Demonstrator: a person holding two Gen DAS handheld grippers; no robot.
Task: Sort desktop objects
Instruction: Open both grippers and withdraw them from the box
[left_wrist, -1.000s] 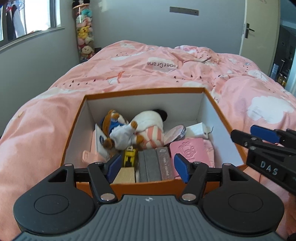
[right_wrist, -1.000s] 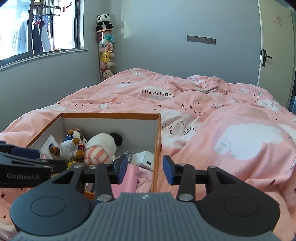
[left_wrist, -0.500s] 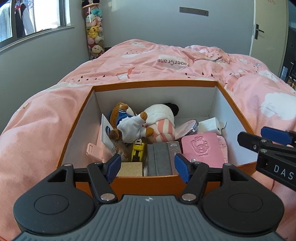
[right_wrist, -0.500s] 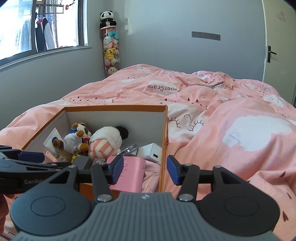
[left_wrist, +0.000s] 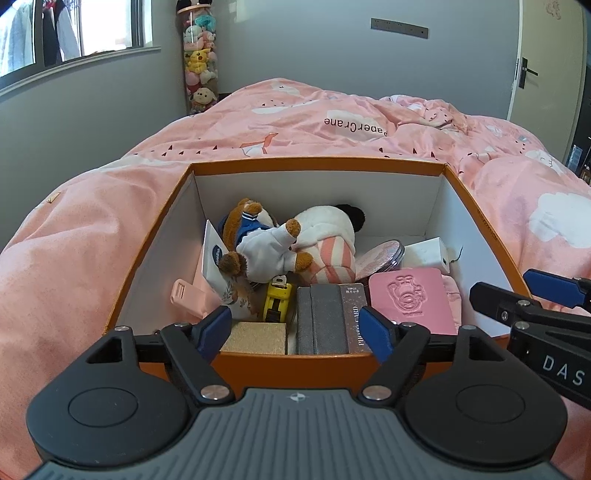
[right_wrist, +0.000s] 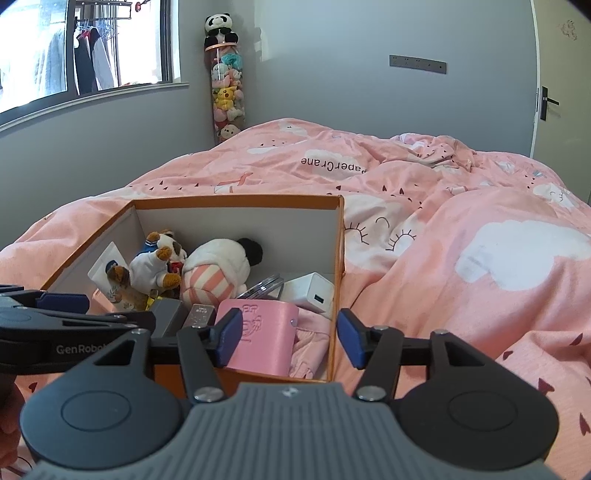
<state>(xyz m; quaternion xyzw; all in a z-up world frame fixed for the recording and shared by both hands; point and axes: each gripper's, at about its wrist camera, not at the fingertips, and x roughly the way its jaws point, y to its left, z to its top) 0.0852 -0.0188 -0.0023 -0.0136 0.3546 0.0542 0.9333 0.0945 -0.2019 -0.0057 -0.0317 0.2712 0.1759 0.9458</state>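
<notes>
An orange box (left_wrist: 317, 164) with white inner walls sits on the bed. It holds a plush dog (left_wrist: 258, 251), a striped plush (left_wrist: 328, 236), a yellow tape measure (left_wrist: 277, 299), a grey case (left_wrist: 321, 317), a pink embossed case (left_wrist: 410, 295) and a white charger (left_wrist: 428, 254). My left gripper (left_wrist: 295, 332) hovers over the box's near edge with its jaws opening and nothing between them. My right gripper (right_wrist: 290, 339) hangs above the near right corner of the box (right_wrist: 236, 201), beside the pink case (right_wrist: 266, 332); its jaws are opening and touch nothing.
A rumpled pink duvet (right_wrist: 461, 258) covers the bed around the box. A tall clear tube of plush toys (right_wrist: 227, 96) stands by the far wall, a window (right_wrist: 85, 48) is at left and a door (left_wrist: 546, 62) at right. A hand (right_wrist: 7, 413) shows at the lower left.
Both grippers' jaws have spread wider. Both views have tilted up a little, so more of the wall shows; the things in the box have not moved.
</notes>
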